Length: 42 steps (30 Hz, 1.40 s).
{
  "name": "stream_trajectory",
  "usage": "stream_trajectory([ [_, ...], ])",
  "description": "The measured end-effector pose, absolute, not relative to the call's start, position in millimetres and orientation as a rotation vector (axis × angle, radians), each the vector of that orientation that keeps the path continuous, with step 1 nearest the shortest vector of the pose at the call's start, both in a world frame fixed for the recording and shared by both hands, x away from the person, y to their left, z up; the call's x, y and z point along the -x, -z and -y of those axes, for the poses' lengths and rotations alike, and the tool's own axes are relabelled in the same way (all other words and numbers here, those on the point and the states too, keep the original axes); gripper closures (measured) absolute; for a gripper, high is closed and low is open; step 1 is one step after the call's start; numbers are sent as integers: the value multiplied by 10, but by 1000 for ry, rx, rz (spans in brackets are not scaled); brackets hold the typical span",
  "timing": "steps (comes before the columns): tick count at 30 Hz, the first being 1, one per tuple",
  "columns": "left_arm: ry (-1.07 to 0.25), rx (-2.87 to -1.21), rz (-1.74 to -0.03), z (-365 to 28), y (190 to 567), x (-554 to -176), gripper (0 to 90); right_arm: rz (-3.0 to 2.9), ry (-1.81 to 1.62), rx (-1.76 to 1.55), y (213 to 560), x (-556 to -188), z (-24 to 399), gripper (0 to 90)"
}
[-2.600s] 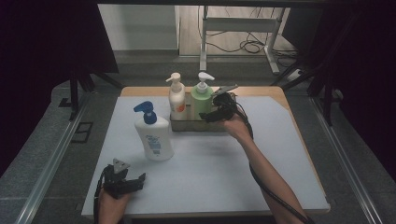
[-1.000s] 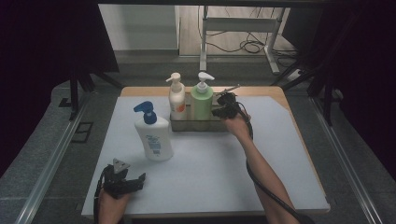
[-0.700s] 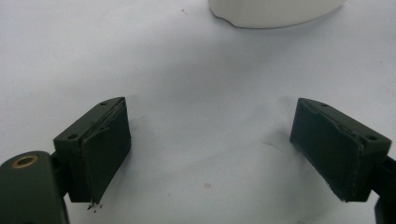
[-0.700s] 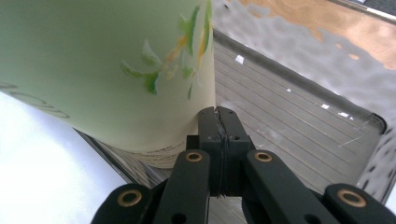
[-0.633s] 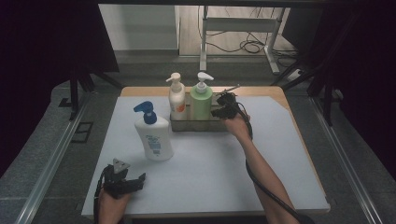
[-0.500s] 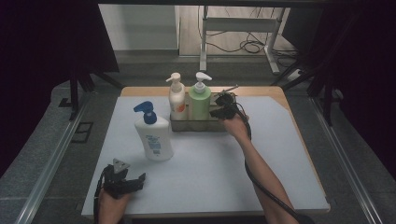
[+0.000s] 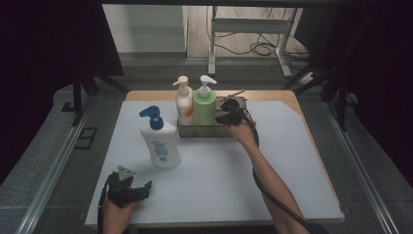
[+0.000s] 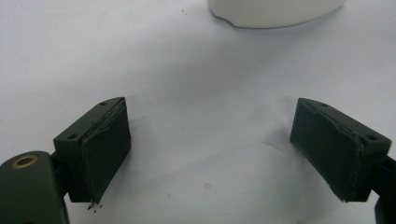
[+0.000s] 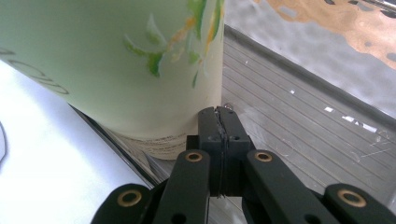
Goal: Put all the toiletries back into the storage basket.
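Observation:
A metal tray at the back of the table holds a cream pump bottle and a green pump bottle. My right gripper reaches into the tray just right of the green bottle. In the right gripper view its jaws are pressed together with nothing between them, the right gripper tips by the green bottle's base above the ribbed tray floor. My left gripper rests near the front left edge. The left gripper stands open over bare white surface.
A white bottle with a blue pump stands on the white mat left of the tray; its base lies ahead of the left gripper. A dark cable runs along the right forearm. Metal rails flank the table.
The green bottle has shifted a little left, closer to the cream bottle, with the right gripper following beside it. The left gripper has stayed put.

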State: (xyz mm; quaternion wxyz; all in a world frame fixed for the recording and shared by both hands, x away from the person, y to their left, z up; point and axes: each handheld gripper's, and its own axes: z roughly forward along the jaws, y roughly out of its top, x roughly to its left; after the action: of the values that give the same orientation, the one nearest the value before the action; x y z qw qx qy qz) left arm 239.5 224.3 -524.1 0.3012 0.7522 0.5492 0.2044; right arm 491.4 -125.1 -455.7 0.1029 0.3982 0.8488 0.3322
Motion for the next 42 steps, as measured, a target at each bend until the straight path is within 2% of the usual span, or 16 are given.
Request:
stream_trajectory([
  [22, -542, -1996, -1457, -2243, 5241, -2396, 119, -2512, -984, -1158, 4539, -4870, 1235, 893],
  [42, -543, -1997, -1457, -2242, 5241, -2395, 119, -2497, -1020, -1115, 4529, -4792, 1302, 784],
])
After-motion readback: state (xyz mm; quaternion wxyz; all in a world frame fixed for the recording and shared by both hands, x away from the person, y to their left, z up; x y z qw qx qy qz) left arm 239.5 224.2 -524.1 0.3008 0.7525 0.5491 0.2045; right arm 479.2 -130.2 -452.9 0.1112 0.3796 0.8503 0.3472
